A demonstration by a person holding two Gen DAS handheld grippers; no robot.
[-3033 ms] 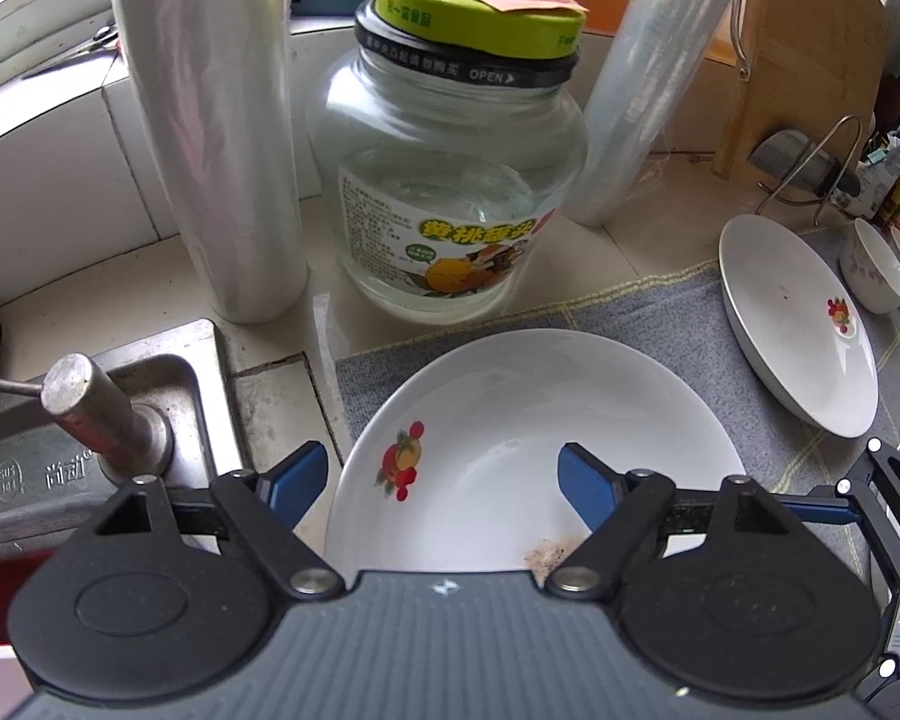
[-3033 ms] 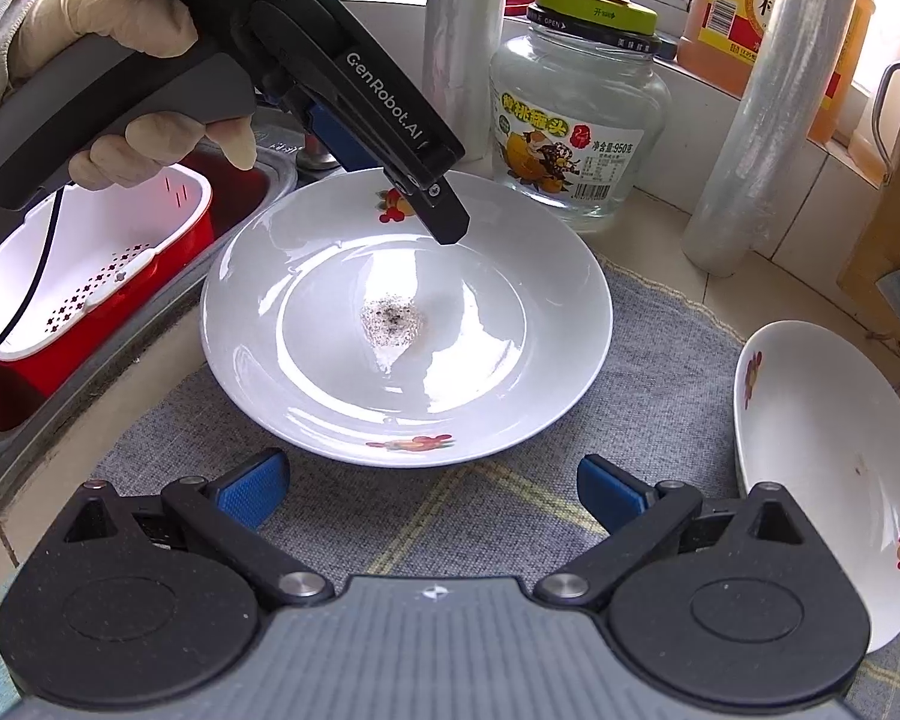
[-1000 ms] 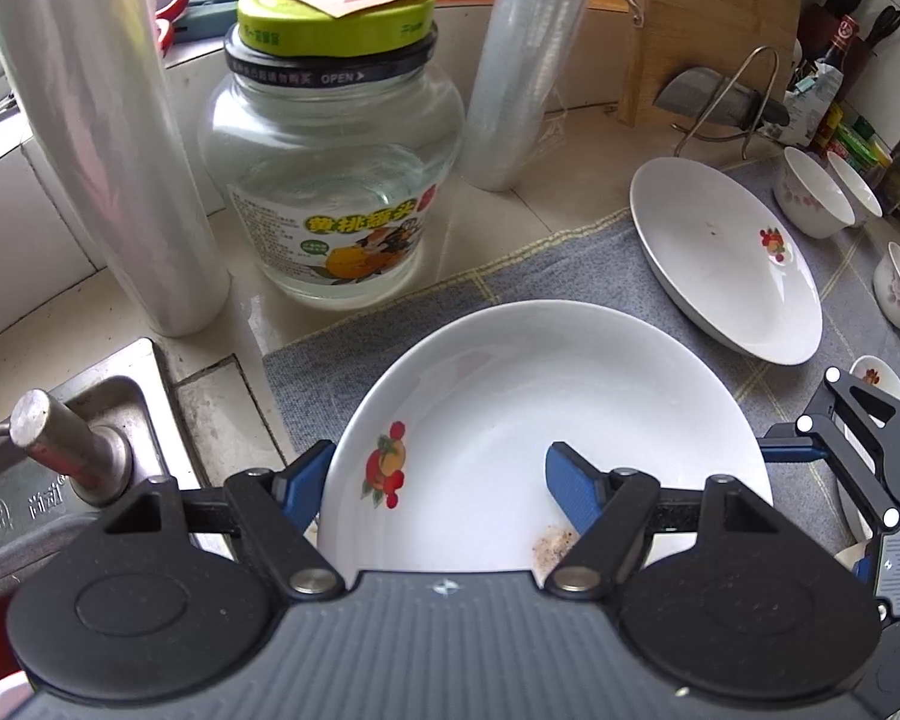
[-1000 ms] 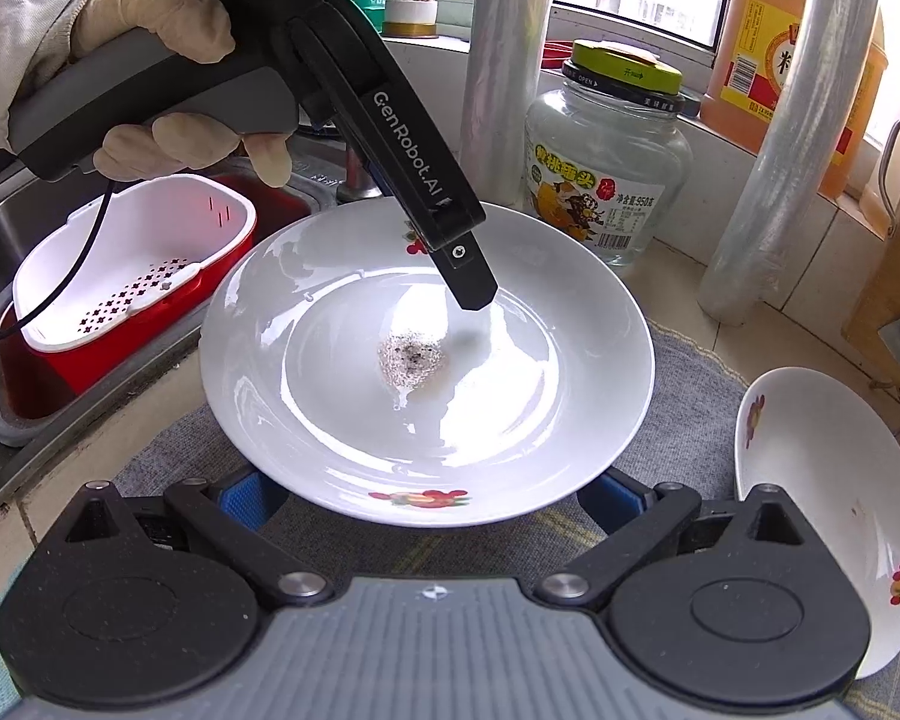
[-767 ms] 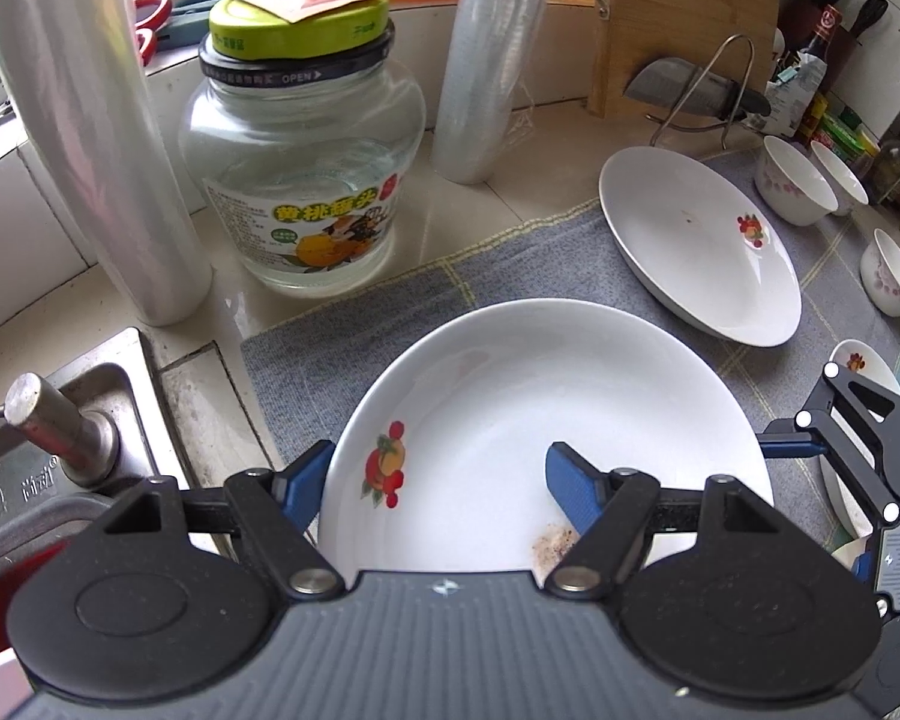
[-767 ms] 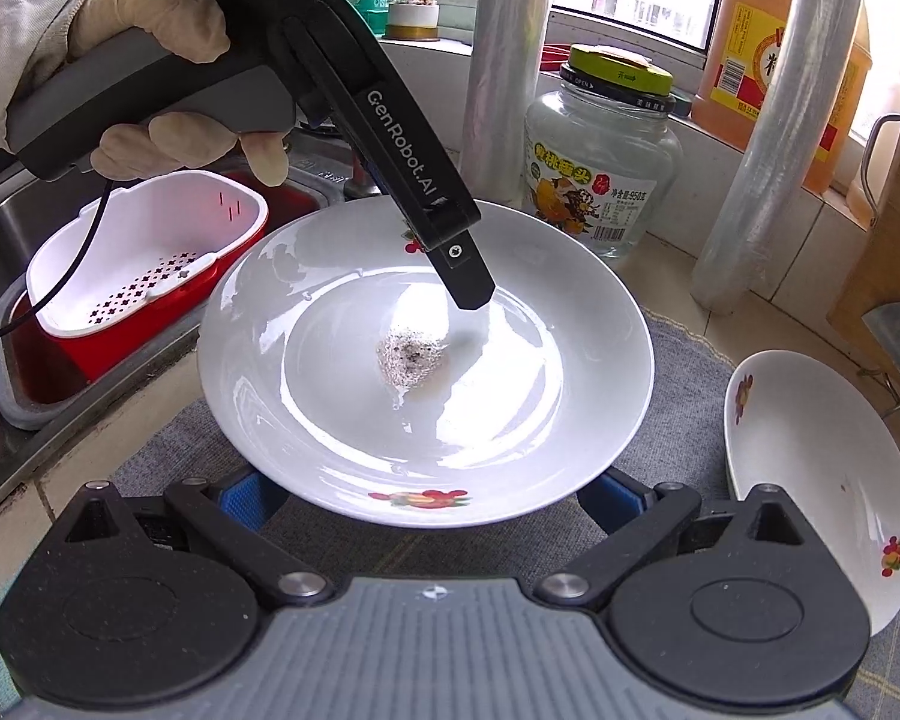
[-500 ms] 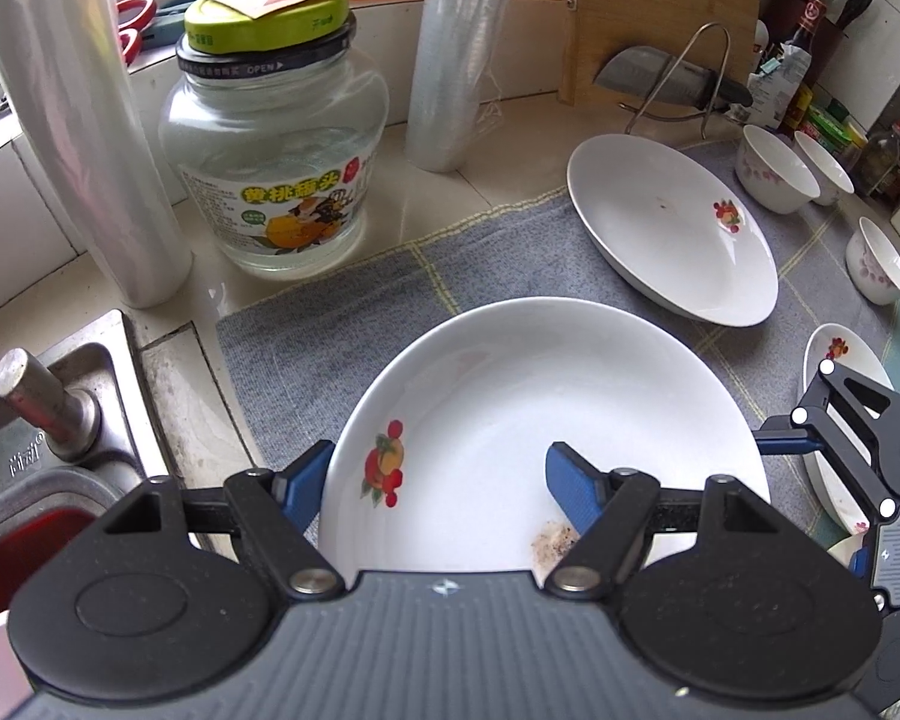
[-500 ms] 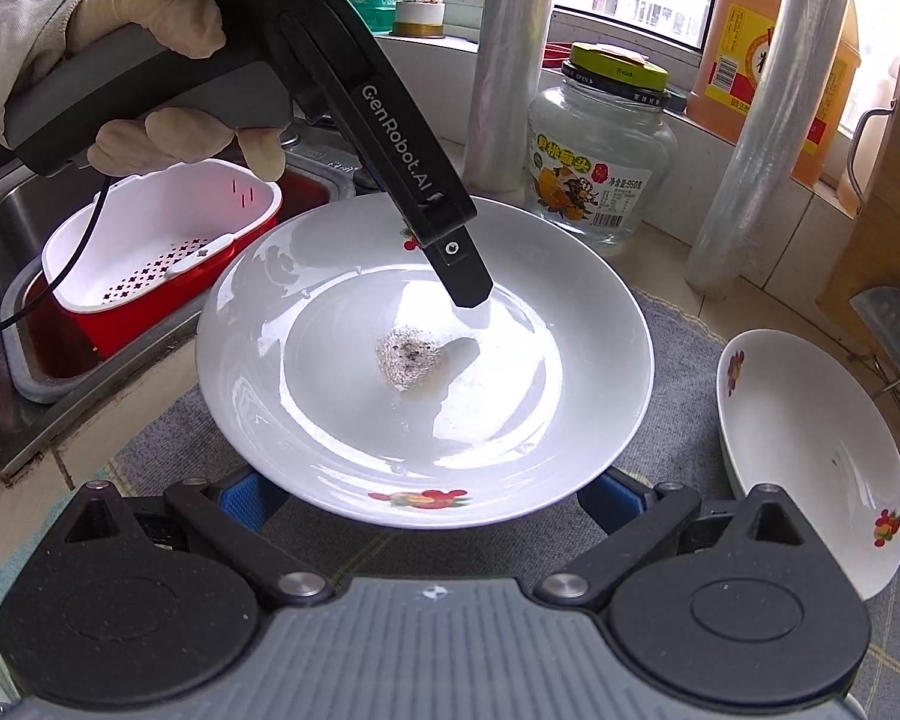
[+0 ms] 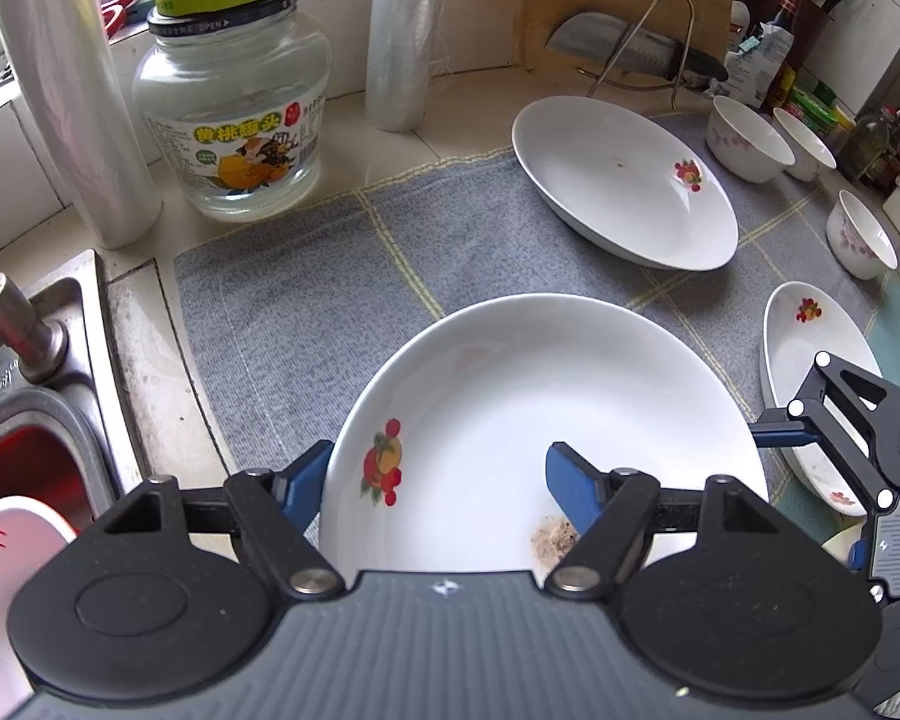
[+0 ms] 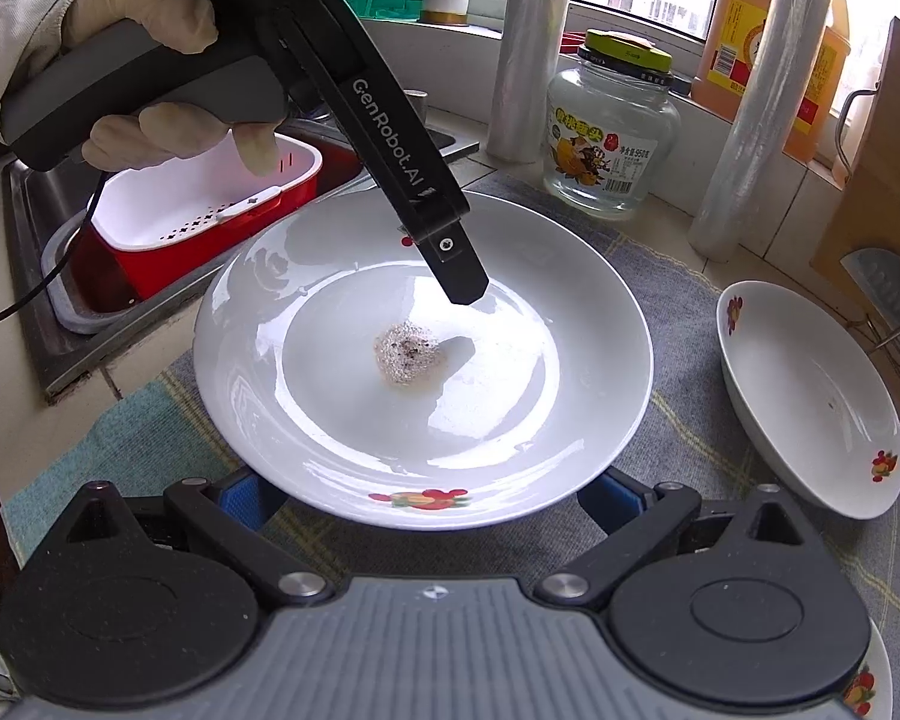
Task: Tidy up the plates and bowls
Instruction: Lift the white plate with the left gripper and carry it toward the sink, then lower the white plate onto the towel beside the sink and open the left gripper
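Note:
A white plate (image 9: 528, 396) with a fruit print and a patch of food residue (image 10: 405, 351) hangs above the grey mat (image 9: 330, 252). My left gripper (image 9: 435, 477) is shut on its rim, one pad outside the wall and one finger (image 10: 462, 285) inside the dish. My right gripper (image 10: 429, 501) stands open, its blue pads wide apart under the plate's near edge; whether they touch it is hidden. A second plate (image 9: 624, 180) lies on the mat at the back right, a third plate (image 9: 810, 360) to the right. Three small bowls (image 9: 747, 138) stand beyond them.
A glass jar (image 9: 234, 120) and two rolls of plastic wrap (image 9: 399, 36) stand at the back. The sink with a red and white basket (image 10: 198, 210) lies to the left. A cleaver on a wire rack (image 9: 630, 48) and a wooden board stand behind the second plate.
The plate has come up off the mat. Both grippers have carried it away from the sink and jar, toward the other plates and bowls. The grip has not changed.

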